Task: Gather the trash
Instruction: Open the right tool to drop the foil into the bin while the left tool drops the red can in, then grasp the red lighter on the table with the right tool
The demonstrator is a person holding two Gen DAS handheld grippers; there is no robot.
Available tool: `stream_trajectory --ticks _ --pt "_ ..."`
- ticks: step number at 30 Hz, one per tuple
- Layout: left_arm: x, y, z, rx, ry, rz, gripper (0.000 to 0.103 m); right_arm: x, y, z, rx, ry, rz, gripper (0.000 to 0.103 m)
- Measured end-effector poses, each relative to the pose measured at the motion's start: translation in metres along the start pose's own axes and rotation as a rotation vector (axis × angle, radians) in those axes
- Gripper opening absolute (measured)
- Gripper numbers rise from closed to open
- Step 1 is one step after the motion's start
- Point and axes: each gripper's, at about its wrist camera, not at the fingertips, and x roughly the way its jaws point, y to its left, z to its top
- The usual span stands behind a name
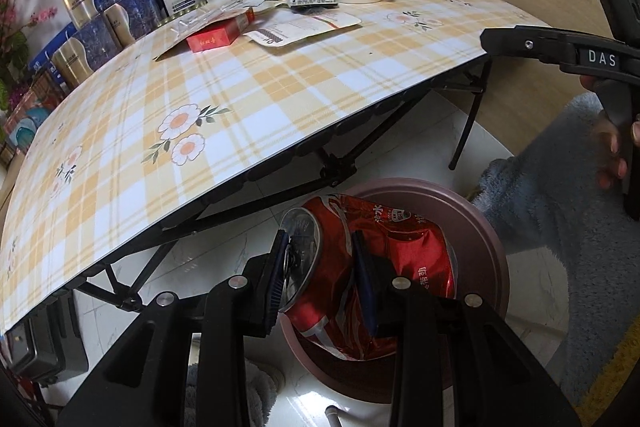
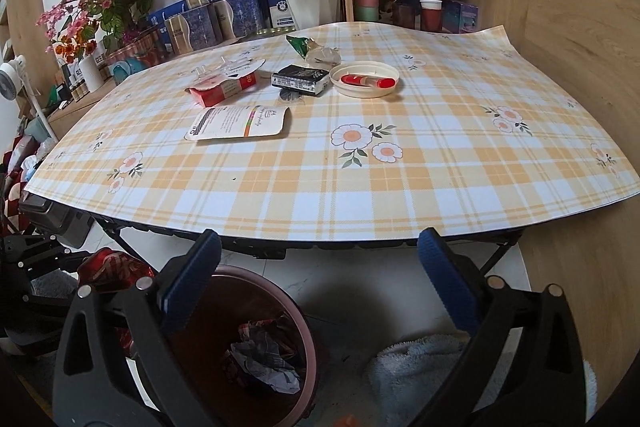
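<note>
My left gripper (image 1: 320,279) is shut on a crushed red soda can (image 1: 404,247) and holds it over the pink trash bin (image 1: 494,259) on the floor beside the table. In the right wrist view the bin (image 2: 304,343) holds crumpled paper and wrappers, and the can (image 2: 108,267) shows at the left. My right gripper (image 2: 320,291) is open and empty, just in front of the table edge above the bin. On the checked tablecloth (image 2: 400,187) lie a white printed pouch (image 2: 240,123), a red box (image 2: 220,91), a black packet (image 2: 300,79), a green wrapper (image 2: 308,49) and a white lid with a red tube (image 2: 366,79).
Flower pots, blue and gold boxes and stacked cups stand behind the table, with a wooden shelf at the back right. The folding table's black legs (image 1: 464,139) stand on white floor tiles. A grey fleece sleeve (image 1: 560,195) is at the right of the bin.
</note>
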Motion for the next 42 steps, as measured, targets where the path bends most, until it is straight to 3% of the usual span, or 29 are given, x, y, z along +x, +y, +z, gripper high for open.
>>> stream_trajectory --ticks 7,9,11,14,19,27,33,42 --pt "-0.001 0.000 0.000 -0.008 0.001 -0.003 0.034 0.000 0.002 -0.001 -0.016 0.003 0.000 0.097" --pt "-0.004 0.003 0.001 -0.023 -0.017 -0.004 0.048 0.000 0.002 -0.001 -0.016 0.003 0.000 0.097" --pt "-0.011 0.005 0.002 -0.038 -0.047 0.004 0.070 0.000 0.003 0.000 -0.017 0.004 -0.001 0.097" --pt "-0.022 0.011 0.004 -0.074 -0.100 0.038 0.089 0.000 0.002 0.000 -0.018 0.006 -0.001 0.097" --pt "-0.040 0.032 0.008 -0.179 -0.175 0.059 0.096 0.000 0.002 0.001 -0.010 0.002 0.003 0.097" --pt "-0.071 0.084 0.020 -0.359 -0.260 0.100 0.097 -0.006 -0.003 0.013 0.024 -0.031 0.051 0.097" --pt "-0.091 0.118 0.037 -0.429 -0.322 0.152 0.097 -0.011 -0.011 0.030 0.027 -0.055 0.049 0.097" --pt "-0.102 0.142 0.065 -0.458 -0.416 0.144 0.097 -0.016 -0.033 0.059 0.060 -0.090 0.021 0.097"
